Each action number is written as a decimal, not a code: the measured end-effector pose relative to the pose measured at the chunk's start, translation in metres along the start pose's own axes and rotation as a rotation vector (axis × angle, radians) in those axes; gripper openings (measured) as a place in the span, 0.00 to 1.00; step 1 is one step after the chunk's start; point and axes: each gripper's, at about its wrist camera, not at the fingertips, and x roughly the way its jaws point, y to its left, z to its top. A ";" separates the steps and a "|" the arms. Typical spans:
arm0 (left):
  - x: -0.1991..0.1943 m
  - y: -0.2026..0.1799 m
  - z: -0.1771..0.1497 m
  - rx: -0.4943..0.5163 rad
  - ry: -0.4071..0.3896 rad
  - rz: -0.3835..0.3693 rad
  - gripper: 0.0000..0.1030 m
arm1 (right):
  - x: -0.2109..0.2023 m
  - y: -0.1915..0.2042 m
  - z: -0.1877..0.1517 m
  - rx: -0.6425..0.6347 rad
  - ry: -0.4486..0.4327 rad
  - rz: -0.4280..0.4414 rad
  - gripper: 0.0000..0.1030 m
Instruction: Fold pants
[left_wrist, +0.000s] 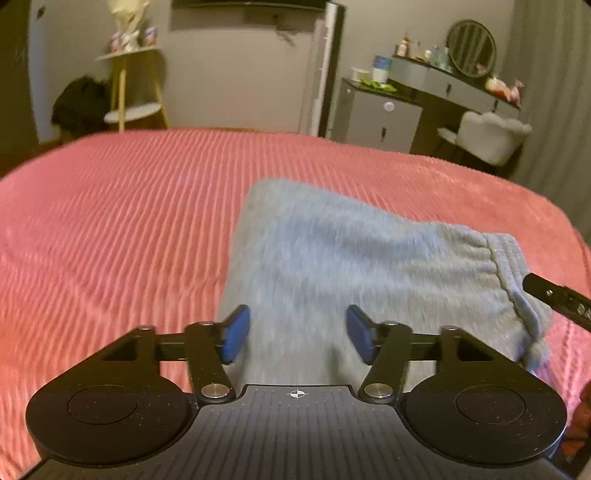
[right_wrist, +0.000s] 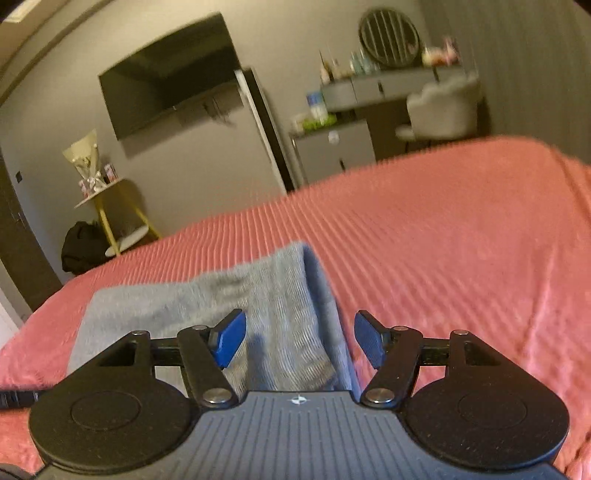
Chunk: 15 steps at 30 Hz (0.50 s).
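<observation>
Grey knit pants (left_wrist: 351, 266) lie folded on a pink ribbed bedspread (left_wrist: 110, 221). Their gathered waistband (left_wrist: 509, 266) is at the right in the left wrist view. My left gripper (left_wrist: 299, 336) hovers over the near edge of the pants, its blue pads apart with nothing pressed between them. The other gripper's black finger (left_wrist: 554, 295) pokes in from the right by the waistband. In the right wrist view the pants (right_wrist: 258, 302) lie under and ahead of my right gripper (right_wrist: 301, 341), which is open above the cloth's right edge. The view there is tilted.
The bedspread (right_wrist: 461, 240) stretches wide on both sides of the pants. Beyond the bed stand a yellow side table (left_wrist: 129, 85), a dark bag (left_wrist: 79, 107), a grey cabinet (left_wrist: 380, 118), a vanity with a round mirror (left_wrist: 471, 48), a pale chair (left_wrist: 491, 133) and a wall television (right_wrist: 170, 81).
</observation>
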 end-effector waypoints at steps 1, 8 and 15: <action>0.009 -0.004 0.005 0.017 0.004 0.004 0.67 | 0.002 0.001 0.001 -0.020 -0.006 -0.002 0.64; 0.065 -0.013 0.017 0.015 0.072 0.062 0.66 | 0.023 0.000 -0.004 -0.026 0.114 -0.034 0.68; 0.076 -0.015 0.027 0.073 0.057 0.104 0.67 | 0.030 -0.010 -0.012 0.031 0.136 -0.031 0.76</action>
